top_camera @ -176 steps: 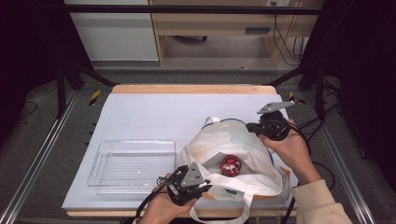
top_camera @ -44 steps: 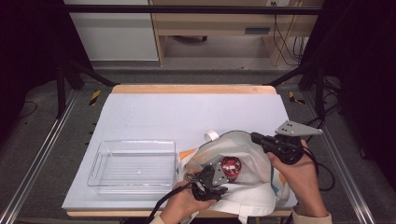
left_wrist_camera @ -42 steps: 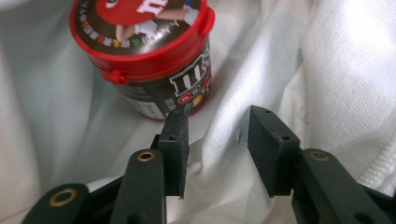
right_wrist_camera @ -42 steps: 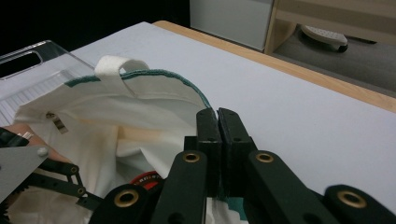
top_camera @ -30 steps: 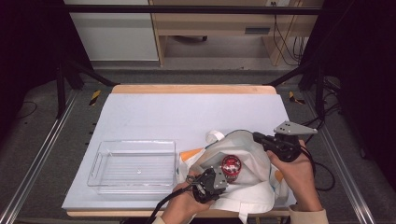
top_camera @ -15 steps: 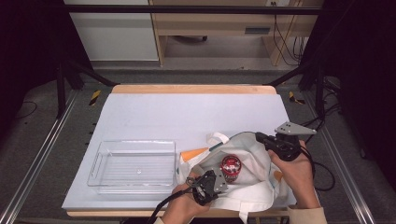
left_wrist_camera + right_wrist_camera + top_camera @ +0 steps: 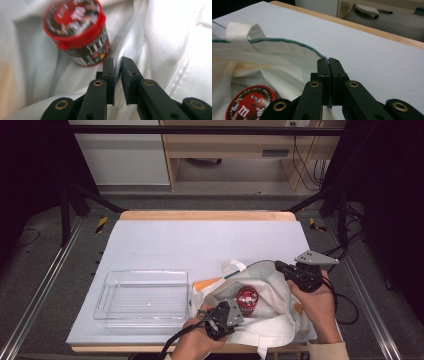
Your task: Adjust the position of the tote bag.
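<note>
Reaching in from the near edge of the table (image 7: 150, 240), the person's left hand (image 7: 197, 347) carries the left gripper (image 7: 227, 306) into the mouth of a white cloth bag (image 7: 270, 320) that lies open at the near right of the white surface. In the left gripper view the two black jaws stand a narrow slit apart with nothing between them, having just opened a little, and their tips sit just beside the lower side of a small tub (image 7: 77, 35) with a red lid and a black printed wall, not gripping it. The tub rests tilted on the white cloth inside the bag, and from above its red lid (image 7: 247, 297) shows in the middle of the bag's opening, just beyond the left gripper. Farther right, the right hand (image 7: 317, 307) holds the right gripper (image 7: 278, 266) at the far rim of the bag; in the right gripper view its jaws are pressed together on the green-stitched hem (image 7: 287, 42) of the bag, lifting that edge so the mouth stays wide. A cloth handle loop (image 7: 235, 267) stands up at the bag's far-left rim, and something orange (image 7: 207, 283) peeks from under the cloth there. Left of the bag, just beside it, sits a clear plastic tray (image 7: 107, 290). Beyond the table's wooden far edge lie grey floor and pale furniture.
</note>
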Motion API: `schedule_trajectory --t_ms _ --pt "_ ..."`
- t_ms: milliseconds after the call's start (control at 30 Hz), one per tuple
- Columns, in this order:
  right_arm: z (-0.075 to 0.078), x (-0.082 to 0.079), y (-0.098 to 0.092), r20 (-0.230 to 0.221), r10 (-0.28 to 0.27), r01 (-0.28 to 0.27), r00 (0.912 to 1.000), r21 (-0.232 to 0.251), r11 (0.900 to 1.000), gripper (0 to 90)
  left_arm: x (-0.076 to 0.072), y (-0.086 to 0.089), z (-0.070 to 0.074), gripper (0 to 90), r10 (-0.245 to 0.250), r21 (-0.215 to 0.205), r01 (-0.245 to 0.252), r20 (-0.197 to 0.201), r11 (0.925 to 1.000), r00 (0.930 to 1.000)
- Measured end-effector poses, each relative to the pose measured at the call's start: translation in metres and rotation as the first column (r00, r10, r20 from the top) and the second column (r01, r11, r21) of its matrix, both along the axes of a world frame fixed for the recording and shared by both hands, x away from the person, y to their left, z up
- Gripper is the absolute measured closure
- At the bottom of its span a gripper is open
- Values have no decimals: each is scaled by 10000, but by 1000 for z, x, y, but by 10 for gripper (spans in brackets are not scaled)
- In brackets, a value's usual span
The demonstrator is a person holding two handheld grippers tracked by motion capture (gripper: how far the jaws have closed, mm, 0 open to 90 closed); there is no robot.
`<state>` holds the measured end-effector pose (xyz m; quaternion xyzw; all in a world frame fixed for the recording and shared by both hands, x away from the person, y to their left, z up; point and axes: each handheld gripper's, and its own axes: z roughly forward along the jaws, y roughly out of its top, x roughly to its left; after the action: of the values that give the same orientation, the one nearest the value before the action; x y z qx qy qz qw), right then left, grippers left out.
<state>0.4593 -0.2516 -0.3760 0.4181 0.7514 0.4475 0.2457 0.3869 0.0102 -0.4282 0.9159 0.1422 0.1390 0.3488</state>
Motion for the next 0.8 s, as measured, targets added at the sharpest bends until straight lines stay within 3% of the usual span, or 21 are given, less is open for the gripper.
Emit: schedule_trajectory --t_ms 133,300,433,500,633,733,800 --pt "2 -2 3 -25 143 -144 9999 -82 9999 884 0 6 23 837 36 -787 -36 0 9969 10000" --pt "3 -3 6 -37 126 -127 9999 -188 9997 883 4 17 50 813 373 -1297 -309 475 9911 9982" --pt "5 -5 7 -30 134 -134 9999 -192 9997 879 13 29 67 720 960 -1687 -788 964 9825 9907" --pt "6 -5 8 10 152 -151 9999 -232 9996 863 18 34 75 657 1306 -1755 -1077 1251 9786 9835" --pt "10 -8 10 43 4 -3 10000 -284 9996 724 28 42 83 573 1949 -2000 -1606 1658 9665 9667" --pt "16 -14 10 216 -111 118 9997 -355 9993 573 34 44 84 492 2218 -1933 -1869 1783 9632 9587" --pt "21 -21 9 320 -267 280 9991 -425 9987 501 40 46 82 469 2353 -1749 -2061 1675 9628 9574"
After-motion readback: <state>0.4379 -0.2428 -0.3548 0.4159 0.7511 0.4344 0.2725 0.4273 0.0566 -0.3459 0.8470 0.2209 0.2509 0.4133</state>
